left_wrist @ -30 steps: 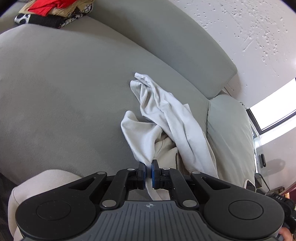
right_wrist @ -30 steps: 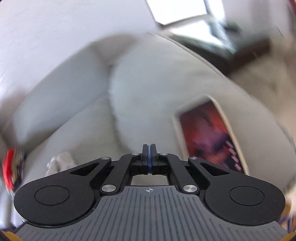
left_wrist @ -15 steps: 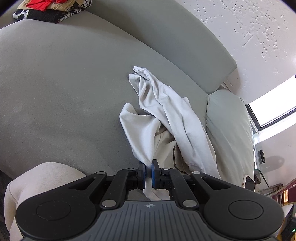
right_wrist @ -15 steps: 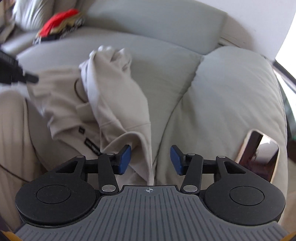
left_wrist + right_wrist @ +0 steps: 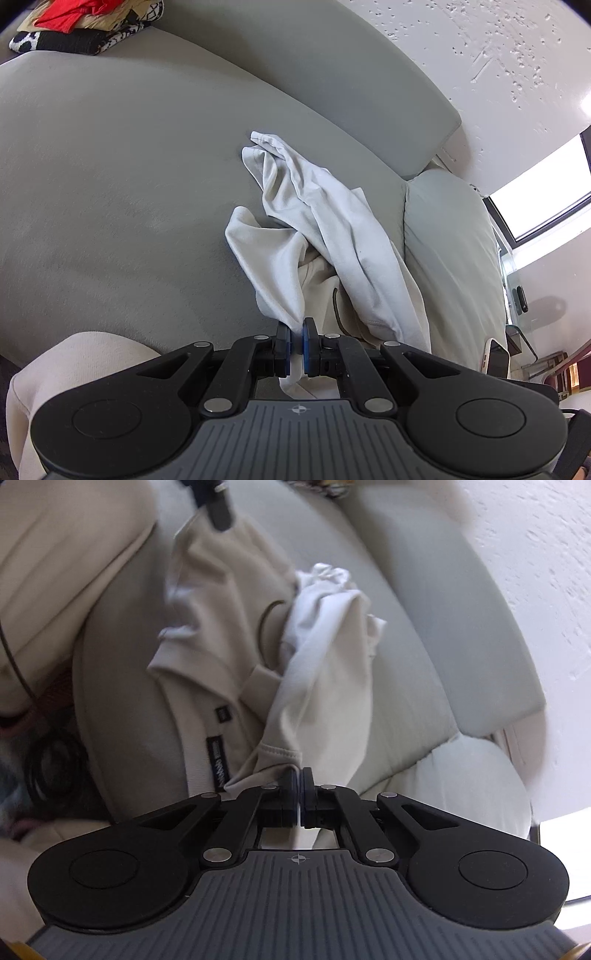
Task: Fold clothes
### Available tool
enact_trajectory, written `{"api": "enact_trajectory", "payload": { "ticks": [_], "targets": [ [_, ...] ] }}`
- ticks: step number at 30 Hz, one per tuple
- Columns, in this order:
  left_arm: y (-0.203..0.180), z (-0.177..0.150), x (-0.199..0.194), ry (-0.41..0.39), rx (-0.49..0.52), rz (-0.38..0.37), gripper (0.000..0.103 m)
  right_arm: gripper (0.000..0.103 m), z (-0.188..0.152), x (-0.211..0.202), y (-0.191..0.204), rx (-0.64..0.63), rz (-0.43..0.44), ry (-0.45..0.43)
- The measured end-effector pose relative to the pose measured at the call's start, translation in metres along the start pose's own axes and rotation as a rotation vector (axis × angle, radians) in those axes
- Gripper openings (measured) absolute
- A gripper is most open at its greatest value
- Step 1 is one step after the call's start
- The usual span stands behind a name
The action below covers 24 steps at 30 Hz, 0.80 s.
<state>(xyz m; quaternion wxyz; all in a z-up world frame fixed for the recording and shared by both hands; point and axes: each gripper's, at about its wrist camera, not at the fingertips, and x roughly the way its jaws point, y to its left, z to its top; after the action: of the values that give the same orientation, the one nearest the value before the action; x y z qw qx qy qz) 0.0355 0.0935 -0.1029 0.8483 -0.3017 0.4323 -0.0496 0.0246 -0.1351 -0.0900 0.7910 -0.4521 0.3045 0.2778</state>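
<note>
Shirt (image 5: 332, 236), pale and crumpled, lies mid-frame on the grey sofa (image 5: 110, 184); the left gripper (image 5: 294, 345) pinches one edge, the right gripper (image 5: 298, 797) clamps its hem; folded clothes (image 5: 85, 26) sit upper left

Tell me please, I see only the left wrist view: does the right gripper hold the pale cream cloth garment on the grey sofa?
Observer: Yes. The right gripper is shut on a stitched hem of the pale cream cloth garment.
Operator: Which side of the garment faces it?
Observer: The side with two black labels, close to that hem.
Operator: Is anything near that could catch?
Observer: A coil of black cable lies beyond the edge of the grey sofa, apart from the garment.
</note>
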Motion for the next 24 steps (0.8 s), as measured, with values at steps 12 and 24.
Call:
{"api": "enact_trajectory", "payload": {
  "ticks": [12,24],
  "targets": [
    [0.017,-0.009,-0.014,0.013,-0.114,-0.005,0.004,0.001,-0.145,-0.022,-0.127,1.579,-0.101,0.049],
    [0.022,-0.012,0.0,0.025,-0.126,-0.002,0.006,0.04,-0.183,-0.007,-0.099,1.707,0.155,0.047]
  ]
}}
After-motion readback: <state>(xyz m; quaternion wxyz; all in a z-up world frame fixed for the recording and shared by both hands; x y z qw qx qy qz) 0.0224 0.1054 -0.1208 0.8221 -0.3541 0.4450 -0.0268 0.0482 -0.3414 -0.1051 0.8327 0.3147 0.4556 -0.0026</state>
